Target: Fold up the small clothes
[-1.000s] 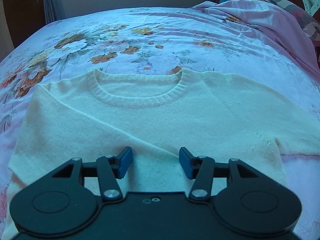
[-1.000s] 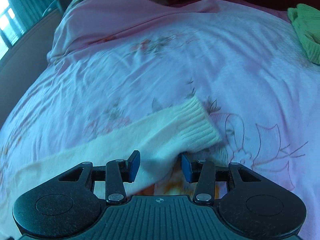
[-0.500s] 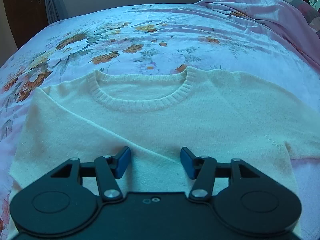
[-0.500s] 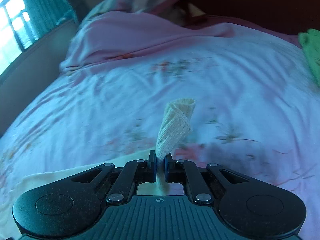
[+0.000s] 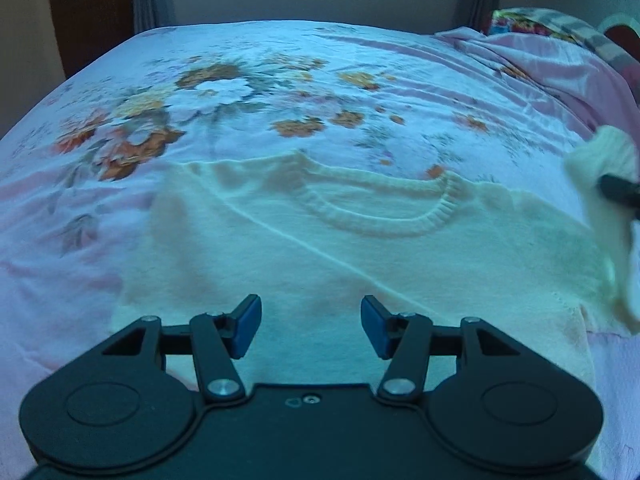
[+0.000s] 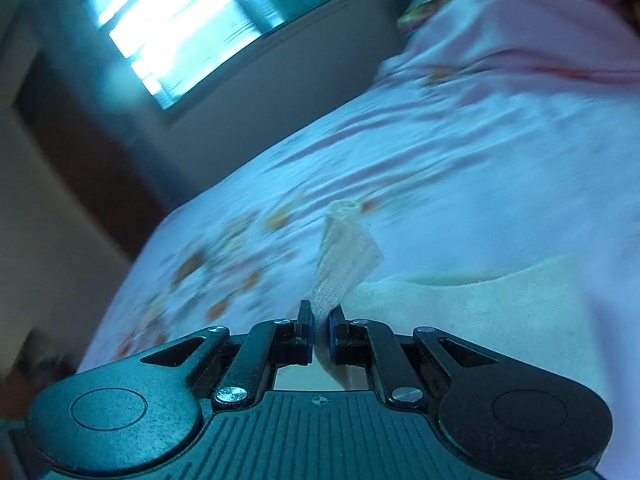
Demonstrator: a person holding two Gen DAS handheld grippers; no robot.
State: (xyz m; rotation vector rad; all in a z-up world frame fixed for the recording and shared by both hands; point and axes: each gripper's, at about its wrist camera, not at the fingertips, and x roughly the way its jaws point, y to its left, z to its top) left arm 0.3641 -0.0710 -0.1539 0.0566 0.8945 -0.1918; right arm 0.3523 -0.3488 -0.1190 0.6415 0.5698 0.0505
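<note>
A cream knit sweater (image 5: 360,264) lies flat on the floral bed cover, its ribbed neckline away from me. Its left sleeve is folded across the chest. My left gripper (image 5: 311,327) is open and empty, just above the sweater's lower body. My right gripper (image 6: 320,334) is shut on the ribbed cuff (image 6: 344,256) of the right sleeve and holds it lifted above the bed. The lifted sleeve (image 5: 600,184) and the right gripper's tip (image 5: 620,190) show at the right edge of the left wrist view. The sweater's body (image 6: 500,300) shows below the cuff in the right wrist view.
The bed cover (image 5: 240,92) is pink-white with orange flowers. A crumpled pink quilt (image 5: 560,68) lies at the far right, with a patterned pillow behind. A bright window (image 6: 180,28) and a dark wooden door (image 5: 88,12) are on the walls.
My right gripper closed on the sleeve cuff, lifted it and swung it left over the sweater. My left gripper stayed open and shifted slightly right over the sweater.
</note>
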